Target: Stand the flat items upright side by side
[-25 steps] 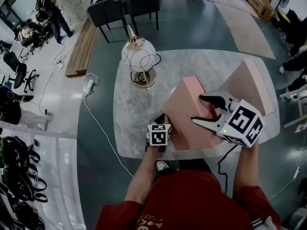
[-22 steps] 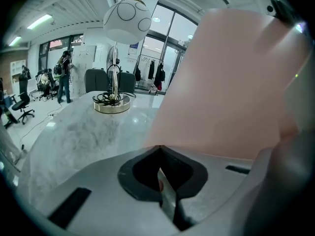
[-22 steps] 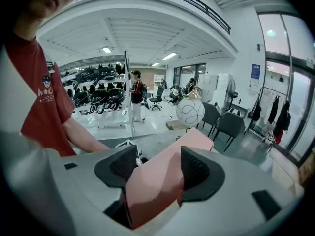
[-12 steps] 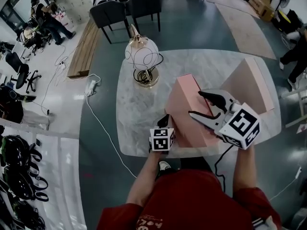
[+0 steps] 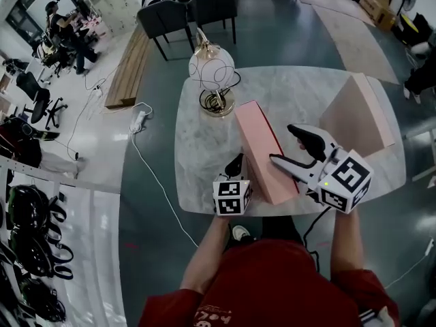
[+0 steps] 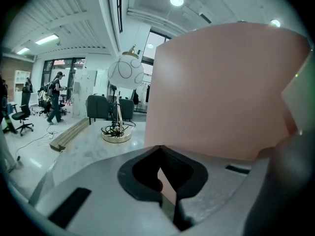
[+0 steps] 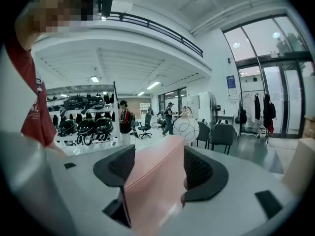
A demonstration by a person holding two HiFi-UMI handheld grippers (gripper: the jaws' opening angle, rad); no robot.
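A lamp [image 5: 212,73] stands beyond the left tool [image 5: 236,163]; this tool, jaws together, sits against the left face of the box [image 5: 257,142], upright on the tabletop [image 5: 300,90]; the right tool [image 5: 282,144] straddles its top edge, jaws opening; a second box [image 5: 354,114] stands upright, well right.

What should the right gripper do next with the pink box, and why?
Probably lift straight up and clear. The pink box already stands on edge on the table, and the right gripper straddles its top edge with its fingers opening.
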